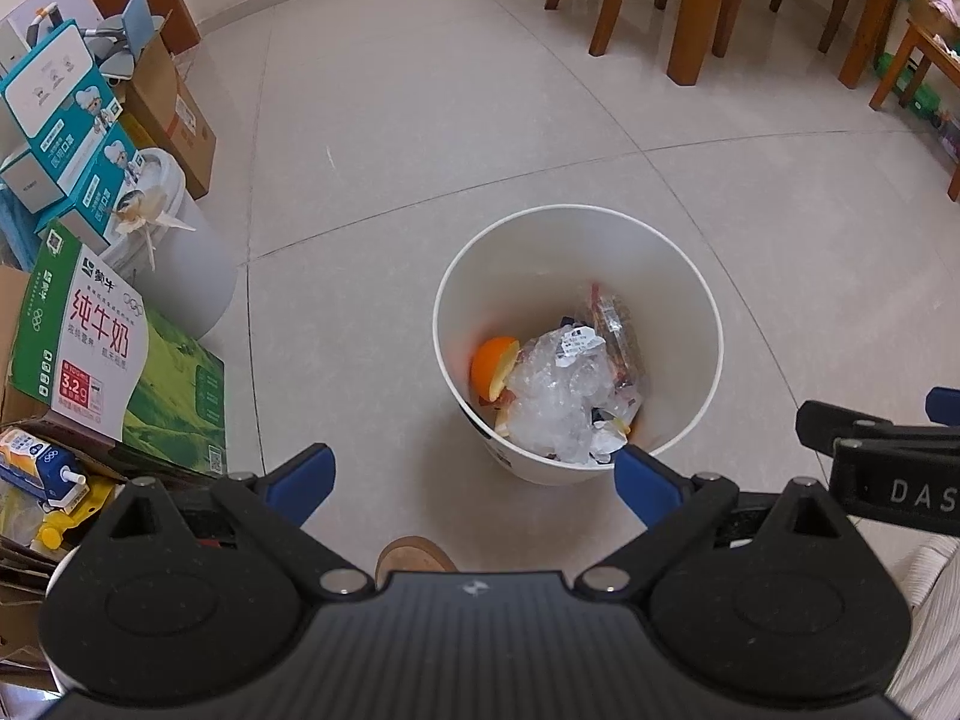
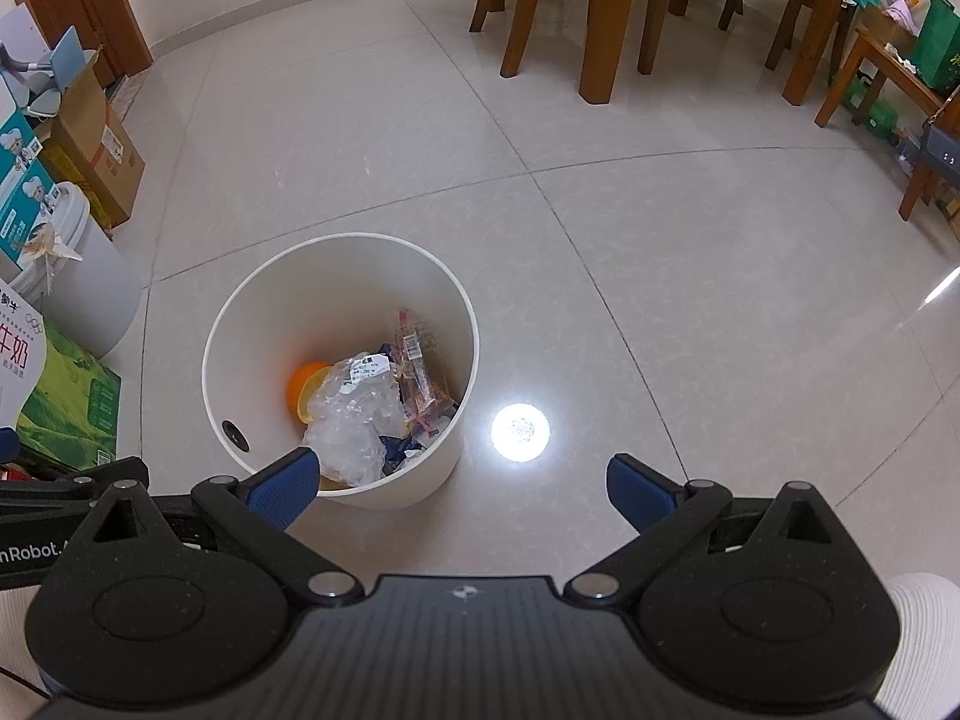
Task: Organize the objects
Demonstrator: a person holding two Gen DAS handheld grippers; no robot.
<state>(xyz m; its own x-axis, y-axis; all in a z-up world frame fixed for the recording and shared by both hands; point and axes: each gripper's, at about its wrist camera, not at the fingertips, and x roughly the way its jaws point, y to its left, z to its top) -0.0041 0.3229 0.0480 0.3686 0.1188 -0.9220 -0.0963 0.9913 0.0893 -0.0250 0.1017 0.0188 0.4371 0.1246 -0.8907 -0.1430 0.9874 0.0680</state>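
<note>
A white round bin (image 1: 480, 276) stands on the tiled floor, seen from above in both wrist views (image 2: 252, 306). Inside lie an orange peel (image 1: 492, 366), crumpled clear plastic (image 1: 558, 396) and snack wrappers (image 2: 420, 366). My left gripper (image 1: 474, 477) hovers above the bin's near rim, open, nothing between its blue pads. My right gripper (image 2: 462, 483) is open too, empty, with its left pad over the bin's near rim. The right gripper's body shows at the right edge of the left wrist view.
Cartons crowd the left: a green milk box (image 1: 120, 360), teal boxes (image 1: 66, 114), a brown carton (image 1: 174, 114) and a white lidded pail (image 1: 180, 258). Wooden table and chair legs (image 2: 600, 18) stand at the back right. A lamp glare (image 2: 519, 432) shines on the floor. A shoe tip (image 1: 414, 555) shows.
</note>
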